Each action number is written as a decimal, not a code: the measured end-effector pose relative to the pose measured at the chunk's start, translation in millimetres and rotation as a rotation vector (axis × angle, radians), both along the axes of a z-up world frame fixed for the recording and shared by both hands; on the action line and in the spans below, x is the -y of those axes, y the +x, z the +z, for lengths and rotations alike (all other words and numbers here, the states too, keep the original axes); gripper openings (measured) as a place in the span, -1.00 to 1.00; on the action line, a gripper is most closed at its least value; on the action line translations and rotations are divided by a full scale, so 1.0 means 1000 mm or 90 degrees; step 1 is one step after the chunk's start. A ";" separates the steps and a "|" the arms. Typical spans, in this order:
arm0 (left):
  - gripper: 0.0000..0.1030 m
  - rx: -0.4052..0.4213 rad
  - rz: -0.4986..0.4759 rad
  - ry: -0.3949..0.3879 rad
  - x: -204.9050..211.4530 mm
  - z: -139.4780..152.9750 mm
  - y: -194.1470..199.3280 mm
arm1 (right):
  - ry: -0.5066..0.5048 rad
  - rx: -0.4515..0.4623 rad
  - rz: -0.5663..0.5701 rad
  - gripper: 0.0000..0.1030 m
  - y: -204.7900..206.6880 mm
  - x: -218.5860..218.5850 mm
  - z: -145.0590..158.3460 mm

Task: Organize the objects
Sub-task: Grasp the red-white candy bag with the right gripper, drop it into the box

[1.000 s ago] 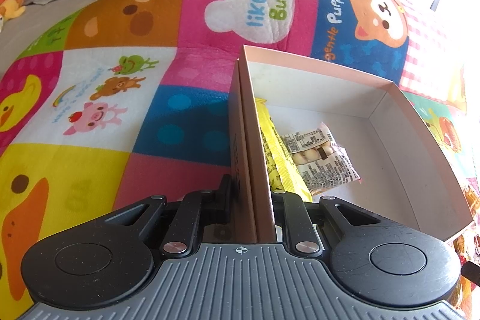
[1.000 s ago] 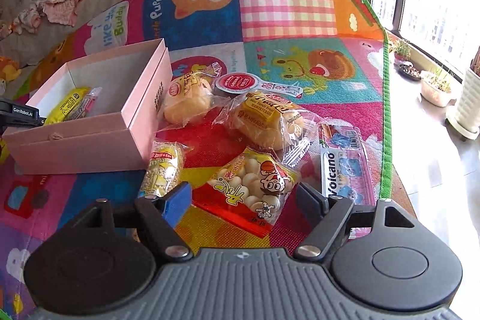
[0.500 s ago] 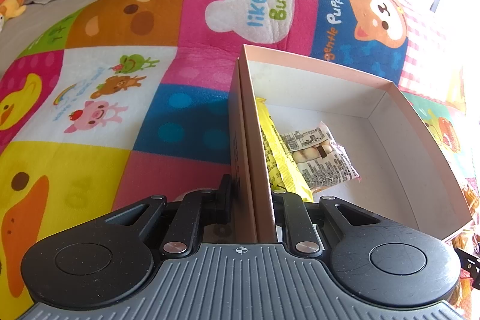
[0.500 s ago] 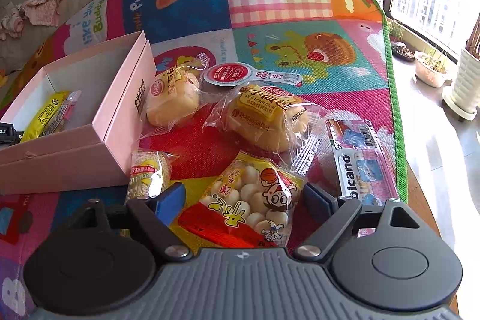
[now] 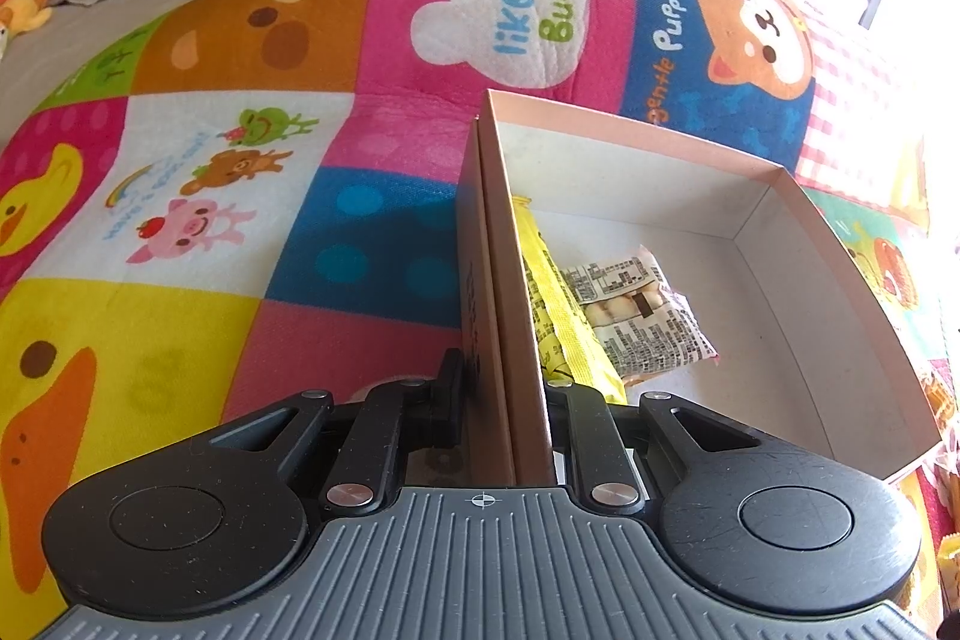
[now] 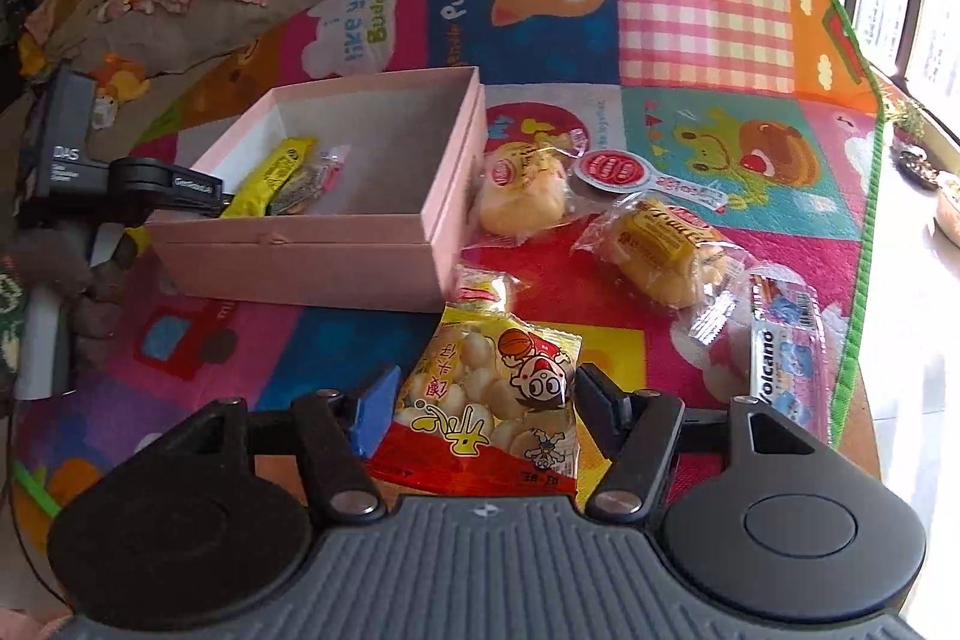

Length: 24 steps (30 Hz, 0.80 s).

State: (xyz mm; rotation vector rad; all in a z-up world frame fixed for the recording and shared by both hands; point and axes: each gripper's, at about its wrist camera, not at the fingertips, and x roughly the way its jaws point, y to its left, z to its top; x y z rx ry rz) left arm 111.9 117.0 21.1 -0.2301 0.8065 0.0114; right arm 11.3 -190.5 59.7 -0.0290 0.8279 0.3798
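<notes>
Left gripper (image 5: 503, 400) pinching the pink box (image 5: 852, 316) wall, steadying it. Right gripper (image 6: 483, 403) fingers, just closing, clamped on the ball-snack packet (image 6: 489, 394) (lifted off the play mat (image 6: 702, 4)), presumably bound for the box.

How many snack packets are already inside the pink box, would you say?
2: a yellow packet along the wall that the left gripper clamps, and a clear printed packet beside it. None looks hidden.
</notes>
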 end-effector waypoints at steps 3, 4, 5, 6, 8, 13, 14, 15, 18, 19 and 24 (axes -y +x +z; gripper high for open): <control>-0.66 0.000 -0.001 -0.001 0.000 0.000 0.000 | 0.025 -0.003 0.052 0.24 0.000 -0.017 0.011; -0.66 0.000 -0.002 -0.002 -0.001 0.000 0.000 | 0.031 -0.001 0.067 0.24 0.002 -0.024 0.016; -0.66 0.000 -0.002 -0.003 -0.001 0.000 0.000 | 0.036 0.006 0.081 0.24 0.004 -0.031 0.022; -0.66 0.001 -0.003 -0.003 -0.001 0.000 0.000 | 0.039 0.016 0.094 0.24 0.008 -0.039 0.028; -0.66 0.002 -0.004 -0.003 -0.001 0.000 -0.001 | 0.044 0.046 0.120 0.24 0.017 -0.054 0.043; -0.65 0.007 -0.006 -0.010 -0.003 -0.001 -0.002 | 0.046 0.097 0.143 0.24 0.064 -0.094 0.063; -0.64 0.007 -0.006 -0.011 -0.003 -0.001 -0.002 | 0.047 0.096 0.139 0.24 0.075 -0.101 0.061; -0.64 0.008 -0.007 -0.012 -0.003 -0.002 -0.002 | 0.045 0.095 0.132 0.24 0.091 -0.111 0.058; -0.64 0.007 -0.009 -0.011 -0.003 -0.001 -0.002 | 0.041 0.070 0.112 0.24 0.131 -0.137 0.044; -0.64 0.007 -0.010 -0.011 -0.003 -0.001 -0.002 | 0.039 0.061 0.106 0.24 0.142 -0.145 0.039; -0.64 0.006 -0.010 -0.014 -0.005 -0.002 -0.002 | 0.028 0.013 0.072 0.26 0.189 -0.171 0.016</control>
